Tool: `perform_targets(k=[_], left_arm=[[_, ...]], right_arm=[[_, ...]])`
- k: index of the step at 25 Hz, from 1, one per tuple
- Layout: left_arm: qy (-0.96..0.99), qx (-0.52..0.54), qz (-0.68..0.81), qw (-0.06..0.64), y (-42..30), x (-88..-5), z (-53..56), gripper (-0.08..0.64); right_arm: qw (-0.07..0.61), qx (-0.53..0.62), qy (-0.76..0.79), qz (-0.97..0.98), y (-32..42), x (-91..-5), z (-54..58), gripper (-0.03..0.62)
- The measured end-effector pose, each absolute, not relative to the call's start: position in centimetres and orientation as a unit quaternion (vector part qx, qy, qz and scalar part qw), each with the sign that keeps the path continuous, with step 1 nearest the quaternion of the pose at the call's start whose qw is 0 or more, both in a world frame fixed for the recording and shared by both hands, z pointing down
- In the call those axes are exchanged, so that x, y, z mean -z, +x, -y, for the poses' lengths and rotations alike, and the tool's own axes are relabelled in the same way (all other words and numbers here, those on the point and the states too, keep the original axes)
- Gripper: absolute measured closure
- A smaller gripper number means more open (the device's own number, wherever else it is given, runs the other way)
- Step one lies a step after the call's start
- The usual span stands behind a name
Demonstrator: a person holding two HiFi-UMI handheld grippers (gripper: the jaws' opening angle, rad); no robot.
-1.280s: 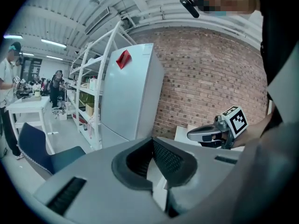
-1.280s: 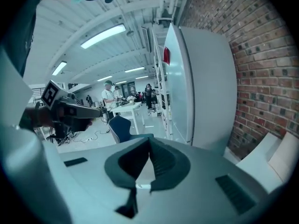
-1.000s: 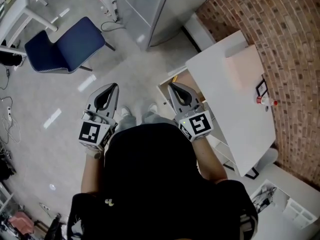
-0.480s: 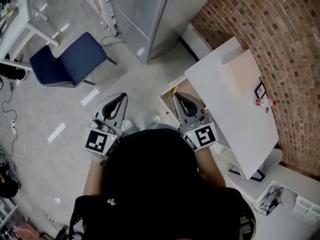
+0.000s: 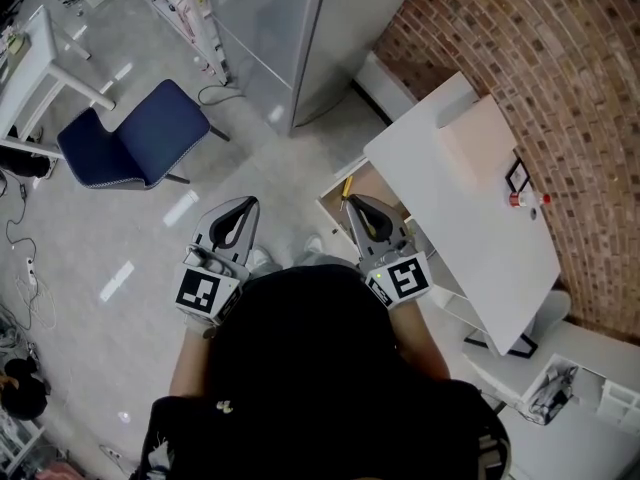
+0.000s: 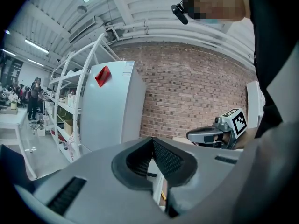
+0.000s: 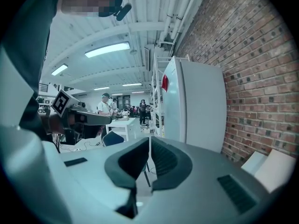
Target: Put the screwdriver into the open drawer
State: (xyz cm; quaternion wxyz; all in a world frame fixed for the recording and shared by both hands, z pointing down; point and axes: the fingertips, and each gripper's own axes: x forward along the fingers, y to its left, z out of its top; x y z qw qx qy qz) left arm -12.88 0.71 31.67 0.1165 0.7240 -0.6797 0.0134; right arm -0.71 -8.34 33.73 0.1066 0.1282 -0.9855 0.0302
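A yellow-handled screwdriver (image 5: pixel 347 186) shows at the left edge of the open wooden drawer (image 5: pixel 376 176), which sticks out from under the white table (image 5: pixel 470 218); it seems to lie inside. My right gripper (image 5: pixel 358 201) hangs just over the drawer's near side, shut and empty, its tip beside the screwdriver. My left gripper (image 5: pixel 246 204) is level with it over the floor, also shut with nothing held. In the left gripper view the jaws (image 6: pixel 152 139) meet; the right gripper view shows its jaws (image 7: pixel 149 138) pressed together too.
A blue chair (image 5: pixel 140 133) stands on the grey floor to the far left. A tall grey cabinet (image 5: pixel 290 28) rises ahead, and a brick wall (image 5: pixel 560 88) runs behind the table. A small red-capped bottle (image 5: pixel 525 200) and a frame (image 5: pixel 518 176) sit on the table.
Both grippers stay shut and have drifted slightly forward. The yellow screwdriver, hidden behind the right gripper a second ago, now shows beside its tip.
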Motion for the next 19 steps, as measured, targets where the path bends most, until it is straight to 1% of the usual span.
perform_targets(k=[19], left_arm=[[0.724,-0.026,0.678,0.124,-12.2,-32.6,-1.4,0.557]], right_arm=[[0.119,-0.037,0.131,0.983,0.5,-34.5,7.7,0.58]])
